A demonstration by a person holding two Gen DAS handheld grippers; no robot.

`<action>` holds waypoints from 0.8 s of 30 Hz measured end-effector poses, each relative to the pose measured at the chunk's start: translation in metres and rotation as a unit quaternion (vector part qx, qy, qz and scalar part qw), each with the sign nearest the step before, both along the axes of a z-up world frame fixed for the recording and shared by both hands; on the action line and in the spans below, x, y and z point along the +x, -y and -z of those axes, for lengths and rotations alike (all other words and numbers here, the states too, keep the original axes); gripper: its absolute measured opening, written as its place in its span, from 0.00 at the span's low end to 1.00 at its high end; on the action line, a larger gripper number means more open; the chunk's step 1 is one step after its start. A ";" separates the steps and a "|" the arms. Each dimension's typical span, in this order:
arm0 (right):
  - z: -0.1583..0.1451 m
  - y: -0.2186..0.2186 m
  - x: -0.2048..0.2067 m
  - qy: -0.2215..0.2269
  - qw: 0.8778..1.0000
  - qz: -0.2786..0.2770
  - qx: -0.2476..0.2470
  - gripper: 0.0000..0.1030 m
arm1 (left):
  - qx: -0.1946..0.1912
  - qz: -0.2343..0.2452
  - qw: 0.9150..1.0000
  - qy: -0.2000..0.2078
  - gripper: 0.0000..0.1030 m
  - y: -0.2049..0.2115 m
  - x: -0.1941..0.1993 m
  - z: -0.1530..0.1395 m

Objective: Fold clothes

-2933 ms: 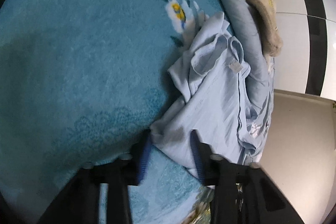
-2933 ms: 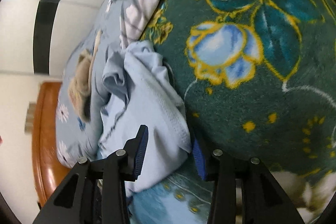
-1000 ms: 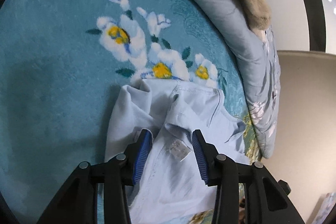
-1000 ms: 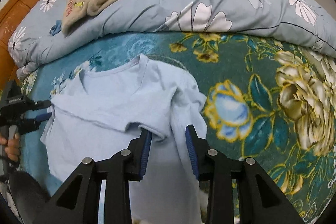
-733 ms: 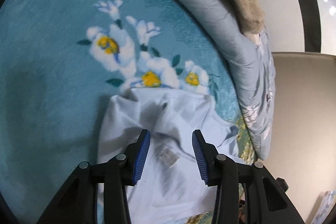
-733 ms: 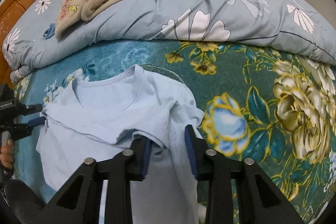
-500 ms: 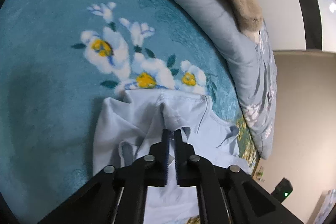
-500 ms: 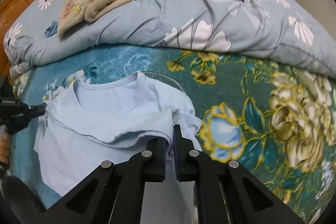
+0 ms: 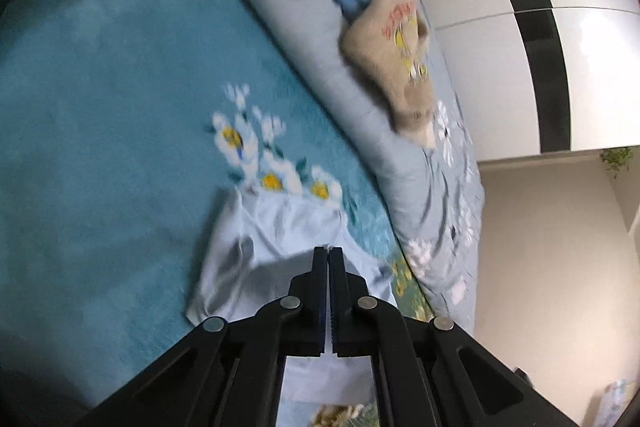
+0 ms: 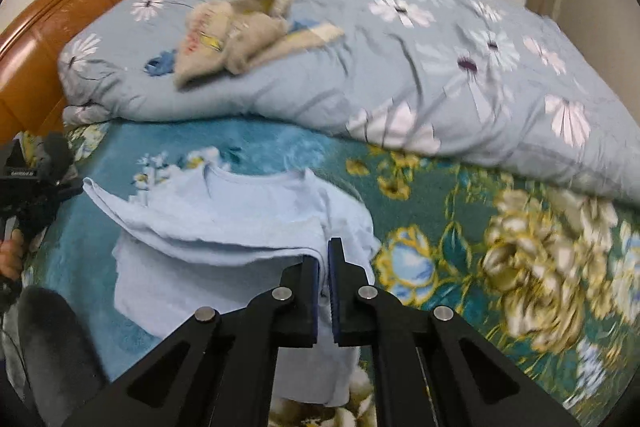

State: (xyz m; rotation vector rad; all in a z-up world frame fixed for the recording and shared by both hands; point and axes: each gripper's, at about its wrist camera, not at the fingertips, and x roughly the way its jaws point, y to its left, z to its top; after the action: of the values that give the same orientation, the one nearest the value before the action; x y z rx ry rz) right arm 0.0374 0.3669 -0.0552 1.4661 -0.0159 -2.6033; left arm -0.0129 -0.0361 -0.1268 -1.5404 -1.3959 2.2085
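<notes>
Gripping the light-blue T-shirt w/ both tools: left gripper is clamped on cloth at the shirt's left edge, right gripper pinches the lifted fold at its right side, jaws closed on fabric. Shirt sits on the teal floral blanket, just in front of the grey duvet, collar toward the duvet. Judging progress: partway, approx. one layer raised over the body, not yet a flat neat packet, so sides & final fold likely remain; beige garment on the duvet looks unfolded too.

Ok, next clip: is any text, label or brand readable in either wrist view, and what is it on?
Red lettering above a yellow cartoon print on the beige fuzzy garment lying on the grey-blue floral duvet: blurred, not readable.
Small white marking on the left gripper, seen from the right wrist view: too small to read.
Light blue T-shirt: no text showing.
</notes>
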 end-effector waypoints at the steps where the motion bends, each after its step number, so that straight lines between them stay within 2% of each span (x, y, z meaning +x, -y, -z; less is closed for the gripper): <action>1: -0.001 0.001 -0.009 0.002 1.000 -0.003 0.006 0.04 | -0.008 -0.001 1.000 0.008 0.00 0.000 -0.010 0.003; 4: 0.020 0.003 -0.049 0.048 0.999 -0.002 0.017 0.04 | -0.030 -0.004 0.999 0.032 0.00 -0.001 -0.040 0.011; 7: 0.056 0.004 -0.087 0.103 0.994 0.008 0.034 0.04 | -0.024 0.020 0.999 0.029 0.01 -0.011 -0.056 0.021; 10: 0.084 -0.005 -0.109 0.138 0.989 0.038 0.037 0.04 | -0.039 0.054 0.998 0.017 0.01 -0.017 -0.056 0.024; 14: 0.103 -0.027 -0.118 0.158 0.983 0.098 0.002 0.05 | -0.068 0.113 0.991 0.010 0.02 -0.024 -0.047 0.036; 15: 0.103 -0.031 -0.116 0.156 0.982 0.107 -0.004 0.11 | -0.079 0.126 0.989 0.013 0.03 -0.026 -0.046 0.041; 17: 0.100 -0.035 -0.104 0.148 0.982 0.114 -0.013 0.35 | -0.095 0.147 0.984 0.013 0.07 -0.033 -0.047 0.048; 18: 0.099 -0.037 -0.098 0.144 0.982 0.117 -0.018 0.48 | -0.099 0.157 0.983 0.012 0.13 -0.037 -0.048 0.052; 19: 0.097 -0.039 -0.092 0.140 0.983 0.121 -0.022 0.50 | -0.101 0.167 0.981 0.010 0.19 -0.042 -0.050 0.055; 20: 0.096 -0.042 -0.087 0.136 0.983 0.124 -0.027 0.50 | -0.103 0.176 0.979 0.008 0.30 -0.047 -0.052 0.059; 21: 0.094 -0.044 -0.081 0.132 0.983 0.128 -0.031 0.50 | -0.106 0.186 0.977 0.005 0.35 -0.053 -0.054 0.062; 24: 0.090 -0.050 -0.063 0.119 0.982 0.138 -0.045 0.50 | -0.121 0.213 0.970 -0.005 0.36 -0.069 -0.060 0.068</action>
State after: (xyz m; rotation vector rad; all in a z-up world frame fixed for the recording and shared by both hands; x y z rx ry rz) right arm -0.0261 0.4173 -0.1450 1.8500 -0.3857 -2.5683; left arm -0.0731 0.0326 -0.1950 -1.7030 -0.7169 2.1607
